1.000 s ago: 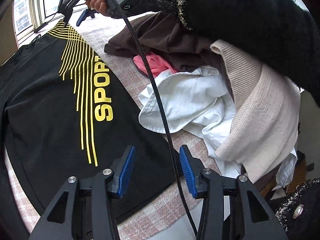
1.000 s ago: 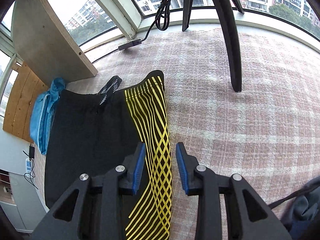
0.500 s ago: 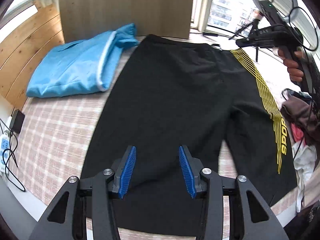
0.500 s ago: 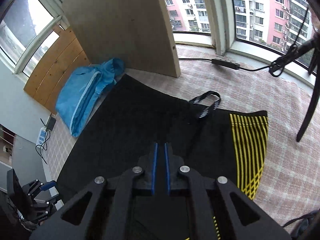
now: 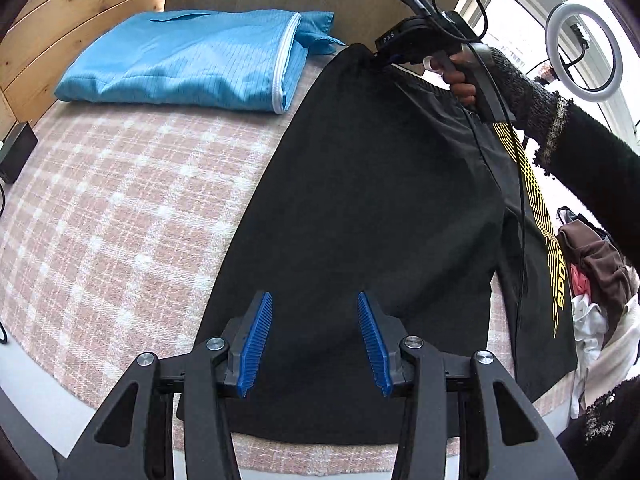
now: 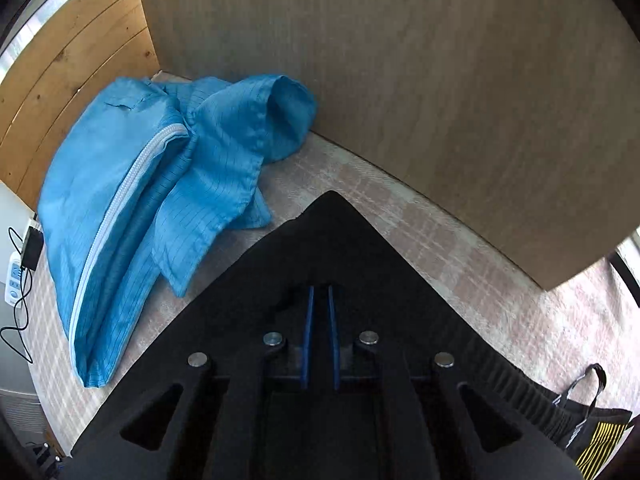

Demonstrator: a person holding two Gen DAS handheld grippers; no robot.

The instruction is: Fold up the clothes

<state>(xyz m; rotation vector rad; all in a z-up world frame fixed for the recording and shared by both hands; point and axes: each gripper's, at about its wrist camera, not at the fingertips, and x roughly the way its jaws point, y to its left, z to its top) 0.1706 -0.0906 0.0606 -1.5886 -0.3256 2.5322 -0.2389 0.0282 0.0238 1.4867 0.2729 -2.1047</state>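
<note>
Left wrist view: black sports shorts (image 5: 360,208) with yellow stripes and lettering down one side lie spread on the bench (image 5: 120,220), which is covered by a pink plaid cloth. The left tongs (image 5: 316,344) hover above the hem of the nearer leg, blue pads parted, with nothing between them. At 1 o'clock a hand (image 5: 460,80) in a dark knit sleeve holds the right tongs (image 5: 384,54) at the far corner of the waistband, where the black fabric is drawn up into a peak. A folded blue zip garment (image 5: 192,64) lies at 11 o'clock beside the shorts, against a wooden board. A heap of unfolded clothes (image 5: 596,280) sits at 3 o'clock; a ring light (image 5: 584,52) stands at 2 o'clock.

Right wrist view: the right tongs (image 6: 319,320) are clenched, pads nearly together, on the black waistband fabric, which rises to a point at 12 o'clock. The blue garment (image 6: 152,200) lies at 10 o'clock.
</note>
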